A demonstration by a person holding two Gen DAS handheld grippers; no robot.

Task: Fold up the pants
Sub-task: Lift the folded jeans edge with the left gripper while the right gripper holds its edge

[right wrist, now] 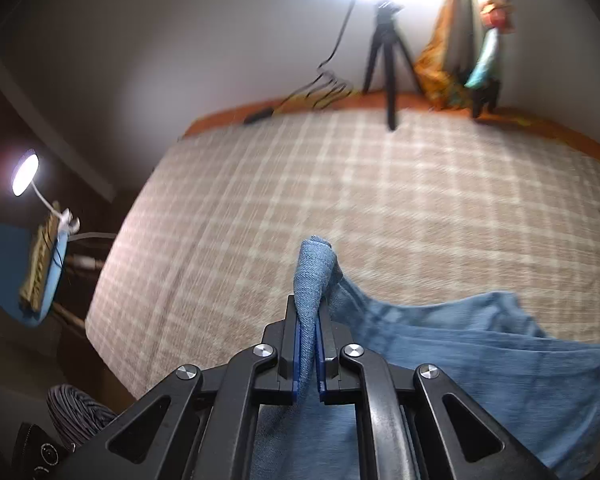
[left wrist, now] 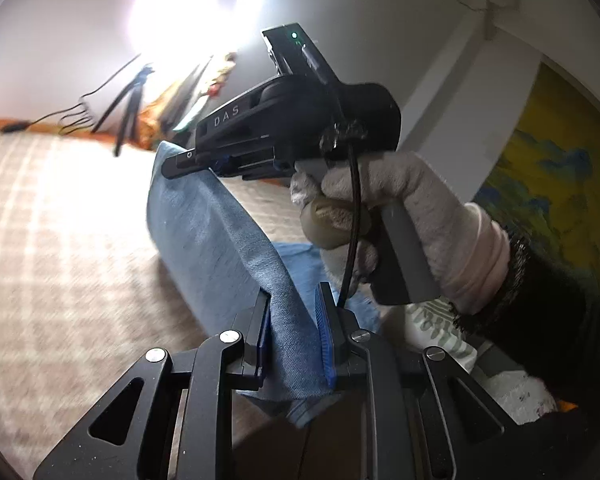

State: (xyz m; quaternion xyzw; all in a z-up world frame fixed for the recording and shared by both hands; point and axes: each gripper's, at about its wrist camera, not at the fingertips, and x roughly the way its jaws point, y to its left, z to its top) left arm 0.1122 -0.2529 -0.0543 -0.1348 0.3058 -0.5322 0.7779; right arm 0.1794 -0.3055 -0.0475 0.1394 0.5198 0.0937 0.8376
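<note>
Both grippers pinch the blue pants [right wrist: 480, 344] above the bed [right wrist: 300, 184]: right gripper [right wrist: 309, 332] clamped tight, left gripper [left wrist: 292, 320] probably closed on a thicker fold. Loose cloth could slip, skewing the fold.

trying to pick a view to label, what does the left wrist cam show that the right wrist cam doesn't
Only the left wrist view shows the right tool from outside, the gloved right hand holding it, and a yellow-and-blue painting. Only the right wrist view shows a lit lamp on a blue side table. Both show the blue pants pinched in each tool, the left tool included, over the plaid bed cover, plus the tripod.
</note>
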